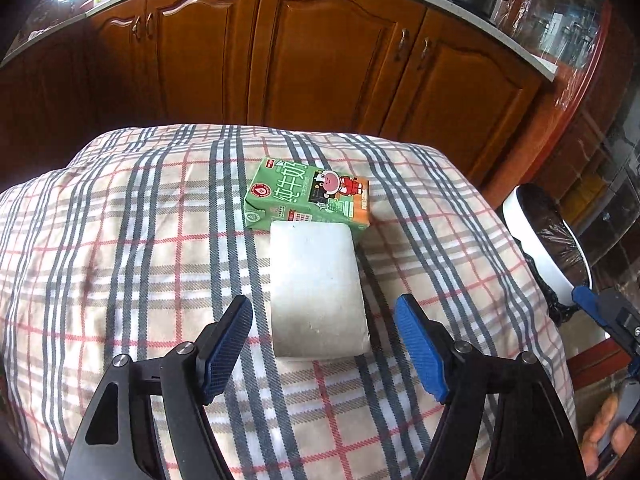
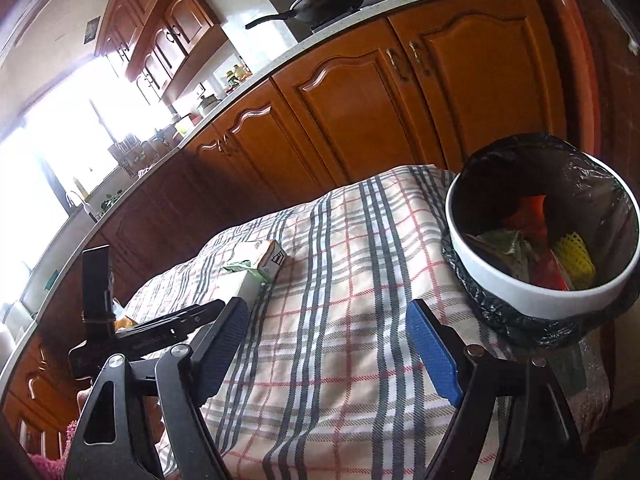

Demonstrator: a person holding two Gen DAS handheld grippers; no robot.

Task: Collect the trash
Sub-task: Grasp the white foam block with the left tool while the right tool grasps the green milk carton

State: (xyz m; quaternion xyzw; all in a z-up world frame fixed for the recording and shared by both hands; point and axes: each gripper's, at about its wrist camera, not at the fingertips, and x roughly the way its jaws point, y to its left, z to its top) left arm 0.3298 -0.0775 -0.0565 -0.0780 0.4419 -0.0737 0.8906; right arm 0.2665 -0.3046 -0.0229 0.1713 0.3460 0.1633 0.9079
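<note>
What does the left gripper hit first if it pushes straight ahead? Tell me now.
The left gripper, jaws open, would likely meet the white rectangular foam-like block lying on the plaid tablecloth first. The green milk carton lies just behind it.

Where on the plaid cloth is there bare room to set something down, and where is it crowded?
Bare cloth lies left of the white foam block and between it and the trash bin. The crowded spot is mid-table, where the block abuts the milk carton, with the open left gripper straddling its near end.
</note>
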